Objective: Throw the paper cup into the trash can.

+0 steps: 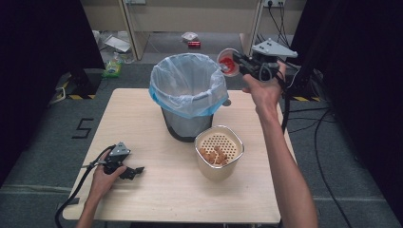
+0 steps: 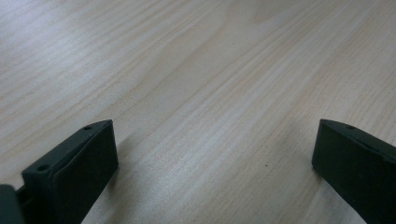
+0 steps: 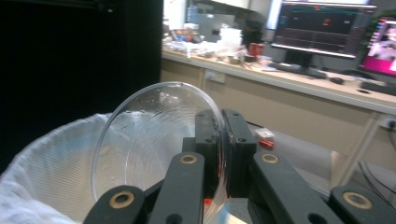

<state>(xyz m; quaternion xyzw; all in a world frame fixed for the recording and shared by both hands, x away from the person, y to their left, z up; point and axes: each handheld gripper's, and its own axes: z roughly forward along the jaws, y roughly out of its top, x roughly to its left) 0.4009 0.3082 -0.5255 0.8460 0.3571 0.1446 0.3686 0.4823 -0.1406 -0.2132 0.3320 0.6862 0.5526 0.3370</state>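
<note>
Right tongs [image 1: 239,63], upper right of frame, clamped on rim of clear bowl [image 1: 228,61], tilted just beside lined bin [image 1: 188,90], mouth facing it. Left tongs [image 1: 135,171] wide apart, empty, resting on surface [image 1: 157,190], lower left.

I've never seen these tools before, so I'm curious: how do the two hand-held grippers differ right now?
The left gripper lies low on the wooden table, while the right gripper is raised beside the rim of the lined bin. The left one's jaws stand wide apart with nothing between them; the right one's are closed on the rim of a clear plastic bowl, tipped on its side. Both have black jaws, and a person's hand holds each.
</note>
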